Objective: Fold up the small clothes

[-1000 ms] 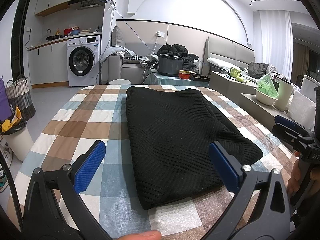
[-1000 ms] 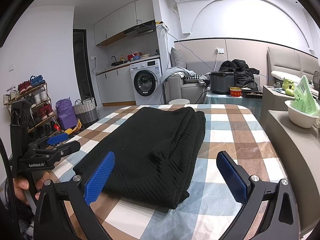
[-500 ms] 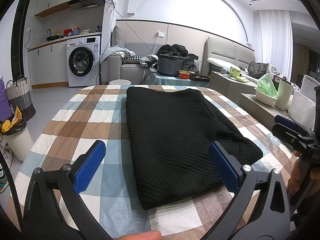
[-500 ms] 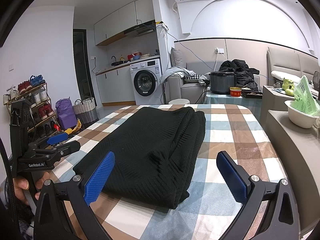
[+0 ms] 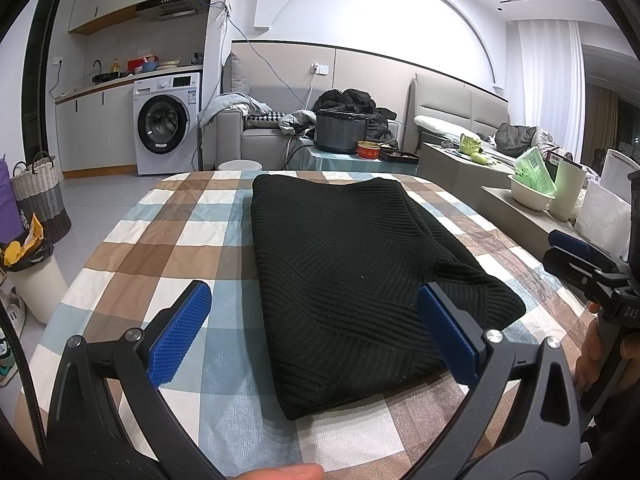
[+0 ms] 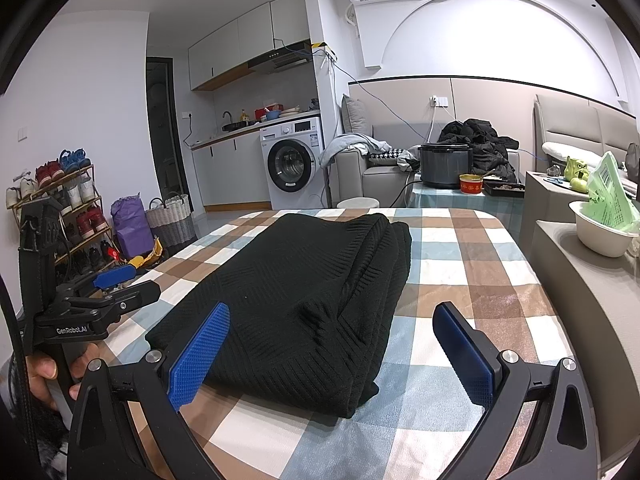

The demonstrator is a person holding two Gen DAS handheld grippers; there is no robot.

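I hold my left gripper (image 5: pixel 316 336) and right gripper (image 6: pixel 336 354) wide open, empty, above the near hem. The black knit sweater (image 5: pixel 352 268) lies mid-table on the checked tablecloth (image 5: pixel 160 248), long axis 6-to-12. To fold well, I should pinch both near corners together.
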